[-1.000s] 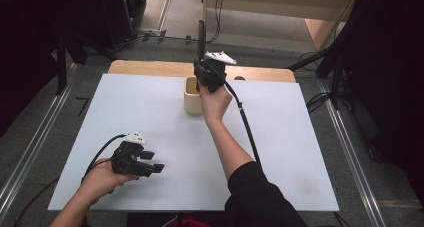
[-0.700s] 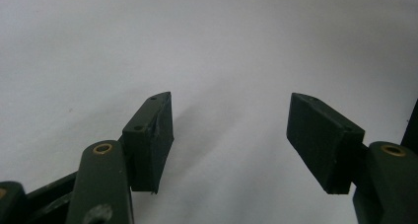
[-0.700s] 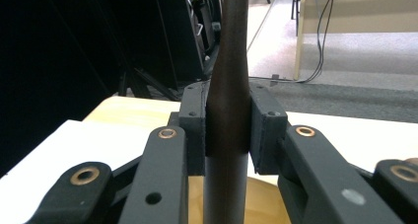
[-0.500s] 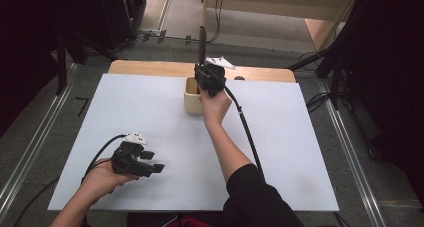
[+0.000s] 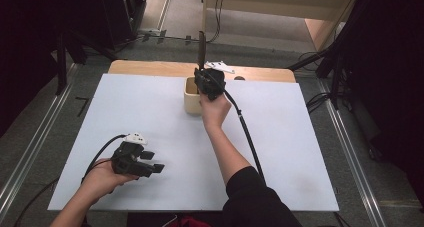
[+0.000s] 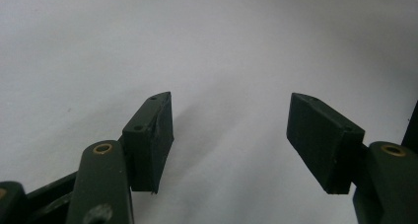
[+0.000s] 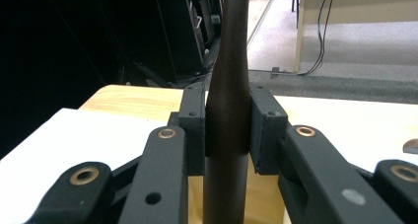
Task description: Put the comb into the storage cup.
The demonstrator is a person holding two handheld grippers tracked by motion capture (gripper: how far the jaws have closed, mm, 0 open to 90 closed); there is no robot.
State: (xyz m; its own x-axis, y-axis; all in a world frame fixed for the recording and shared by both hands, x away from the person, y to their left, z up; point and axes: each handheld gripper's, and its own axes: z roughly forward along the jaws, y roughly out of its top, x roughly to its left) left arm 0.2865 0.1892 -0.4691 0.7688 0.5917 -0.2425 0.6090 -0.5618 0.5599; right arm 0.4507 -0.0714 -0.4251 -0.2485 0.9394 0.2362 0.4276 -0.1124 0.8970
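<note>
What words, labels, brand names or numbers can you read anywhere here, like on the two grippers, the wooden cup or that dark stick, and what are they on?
There is no readable text.
Left gripper: jaws open over the white mat, no marking.
Right gripper: shut on the dark stick, both plain.
Wooden cup: plain, no label.

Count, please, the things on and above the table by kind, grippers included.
Grippers: 2 (left gripper, open; right gripper, shut on the dark stick)
Dark stick: 1
Wooden cup: 1
White mat: 1
Total: 5
</note>
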